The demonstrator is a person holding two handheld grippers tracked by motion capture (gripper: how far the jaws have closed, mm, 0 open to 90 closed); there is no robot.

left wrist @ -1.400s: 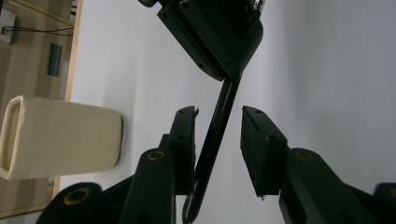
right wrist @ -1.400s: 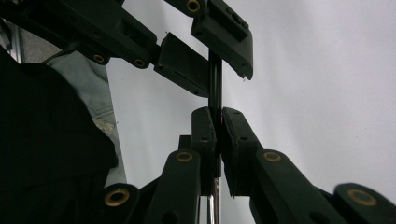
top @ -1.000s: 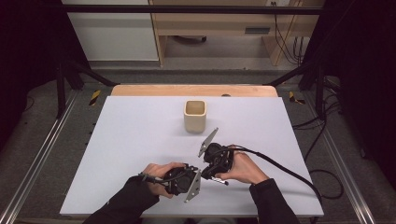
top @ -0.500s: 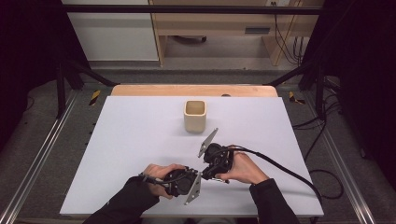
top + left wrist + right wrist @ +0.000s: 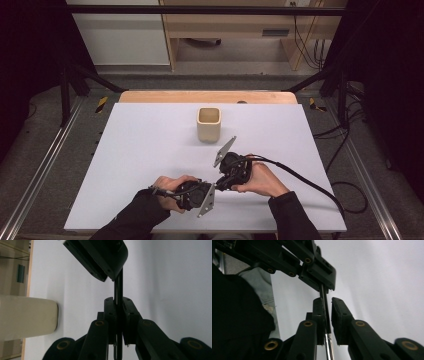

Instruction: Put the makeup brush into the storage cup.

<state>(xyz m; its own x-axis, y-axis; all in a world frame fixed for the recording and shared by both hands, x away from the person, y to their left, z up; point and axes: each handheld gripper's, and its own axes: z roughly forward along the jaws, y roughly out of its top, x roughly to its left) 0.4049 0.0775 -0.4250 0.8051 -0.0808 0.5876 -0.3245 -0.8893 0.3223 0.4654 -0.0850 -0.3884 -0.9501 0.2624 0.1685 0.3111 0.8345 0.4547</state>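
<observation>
A thin black rod (image 5: pixel 118 287) with a silver end (image 5: pixel 328 345) spans between my two grippers near the table's front middle. My left gripper (image 5: pixel 119 300) is shut on the rod, its pads pressing both sides. My right gripper (image 5: pixel 327 301) has just been opening; the rod (image 5: pixel 324 293) rests against one pad, with a gap to the other. In the high view the left gripper (image 5: pixel 209 190) and right gripper (image 5: pixel 222 181) meet tip to tip. A beige cup (image 5: pixel 208 124) stands upright beyond them.
The white table (image 5: pixel 140 150) has a wooden strip along its far edge (image 5: pixel 207 96). The right gripper's black cable (image 5: pixel 310 182) trails off to the right. The cup (image 5: pixel 25 316) shows at the left of the left gripper view. Metal rails run along both sides of the table.
</observation>
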